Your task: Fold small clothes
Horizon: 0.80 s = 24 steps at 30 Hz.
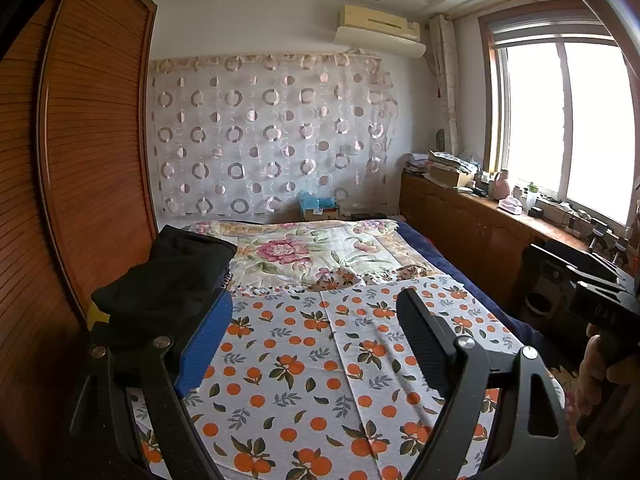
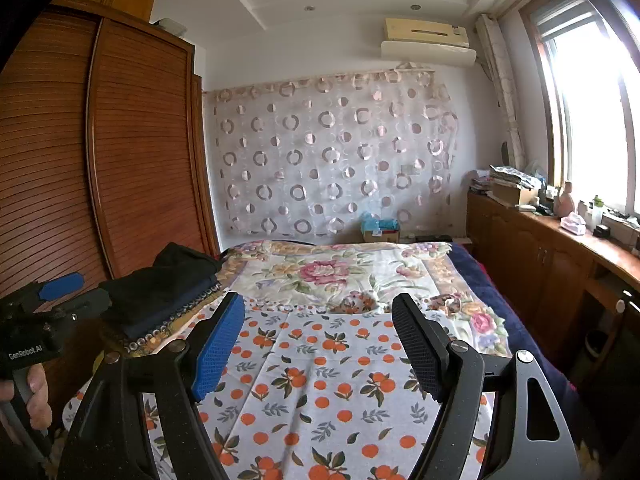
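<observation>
A wide bed with a floral quilt fills the room beside a slatted brown wooden wardrobe. Over its near end lies a white cloth printed with oranges and leaves, spread flat (one crease runs down it) directly under both grippers. A stack of folded dark clothes sits at the bed's left edge, just beside the left gripper. Its jaws stand apart, holding nothing; the right gripper likewise gapes over the cloth.

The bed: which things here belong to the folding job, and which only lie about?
For the job:
- stack of dark folded clothes
- orange-print white cloth
- left gripper, open
- right gripper, open

Lying about:
- cardboard box with blue contents
- pink figurine on the wooden counter
</observation>
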Tool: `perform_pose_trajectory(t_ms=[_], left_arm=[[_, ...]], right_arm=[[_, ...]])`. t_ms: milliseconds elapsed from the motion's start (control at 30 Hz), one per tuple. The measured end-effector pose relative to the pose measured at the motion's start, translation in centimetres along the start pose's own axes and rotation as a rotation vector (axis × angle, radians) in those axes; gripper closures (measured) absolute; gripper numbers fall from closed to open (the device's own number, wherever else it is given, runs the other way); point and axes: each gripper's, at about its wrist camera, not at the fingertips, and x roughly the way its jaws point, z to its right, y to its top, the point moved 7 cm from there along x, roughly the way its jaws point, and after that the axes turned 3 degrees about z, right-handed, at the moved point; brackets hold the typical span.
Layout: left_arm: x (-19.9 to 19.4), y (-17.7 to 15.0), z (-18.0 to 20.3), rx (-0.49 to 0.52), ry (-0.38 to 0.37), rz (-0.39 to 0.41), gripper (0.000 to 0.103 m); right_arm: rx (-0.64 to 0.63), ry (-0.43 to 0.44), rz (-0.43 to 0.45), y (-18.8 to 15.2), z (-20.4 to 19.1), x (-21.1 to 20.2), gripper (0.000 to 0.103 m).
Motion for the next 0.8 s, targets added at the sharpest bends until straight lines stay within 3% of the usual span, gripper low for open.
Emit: perform_pose_trajectory(t_ms=[800], left_arm=[[-0.90,0.47,-0.44,-0.011,0.011,0.024,0.019]], right_arm=[[-0.006,0.005,-0.001,0.05,0.58,0.38,0.025]])
